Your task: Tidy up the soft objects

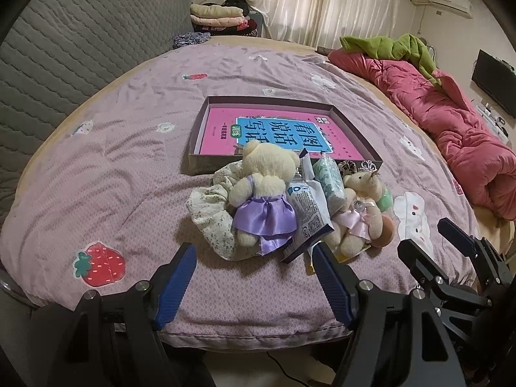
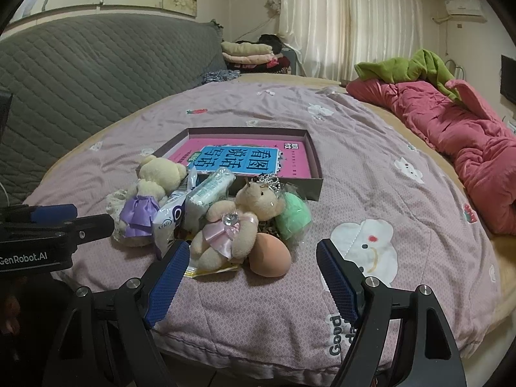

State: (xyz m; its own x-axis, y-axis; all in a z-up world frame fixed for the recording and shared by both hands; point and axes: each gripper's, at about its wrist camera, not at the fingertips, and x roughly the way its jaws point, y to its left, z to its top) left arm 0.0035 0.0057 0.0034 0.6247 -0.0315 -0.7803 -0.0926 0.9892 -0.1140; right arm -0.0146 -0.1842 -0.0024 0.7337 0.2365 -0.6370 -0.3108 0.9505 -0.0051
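Just ahead of both spread claws (image 1: 254, 258) (image 2: 253, 254) lies the toy pile (image 1: 283, 200).

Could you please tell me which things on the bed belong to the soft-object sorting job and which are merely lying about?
Part of the job:
purple-dress bear
pink-dress bear
floral scrunchie
green sponge
peach sponge
tissue pack
open box

Just lying about:
pink quilt
green blanket
folded clothes pile
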